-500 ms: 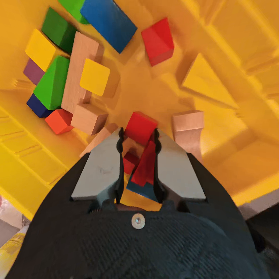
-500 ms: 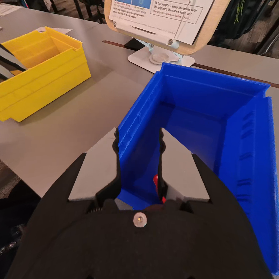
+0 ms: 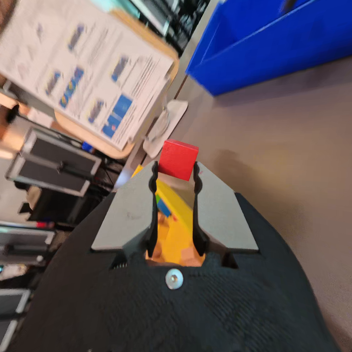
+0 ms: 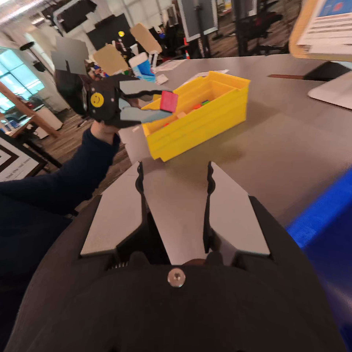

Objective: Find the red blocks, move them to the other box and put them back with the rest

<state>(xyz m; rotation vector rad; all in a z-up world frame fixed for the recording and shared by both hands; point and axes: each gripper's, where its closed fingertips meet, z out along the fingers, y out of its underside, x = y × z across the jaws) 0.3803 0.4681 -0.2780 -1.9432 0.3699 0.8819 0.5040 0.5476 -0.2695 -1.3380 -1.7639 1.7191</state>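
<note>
left gripper (image 3: 175,165) clamped on red block (image 3: 177,160) at fingertips, both pads pressing, held in air above yellow box (image 4: 198,122) of mixed blocks, right gripper (image 4: 174,165) spread wide with bare grasp over grey table (image 4: 266,137), blue box (image 3: 276,47) farther along table

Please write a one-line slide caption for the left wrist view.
Left gripper holds a red block between its fingers above the grey table, blue box ahead.
</note>
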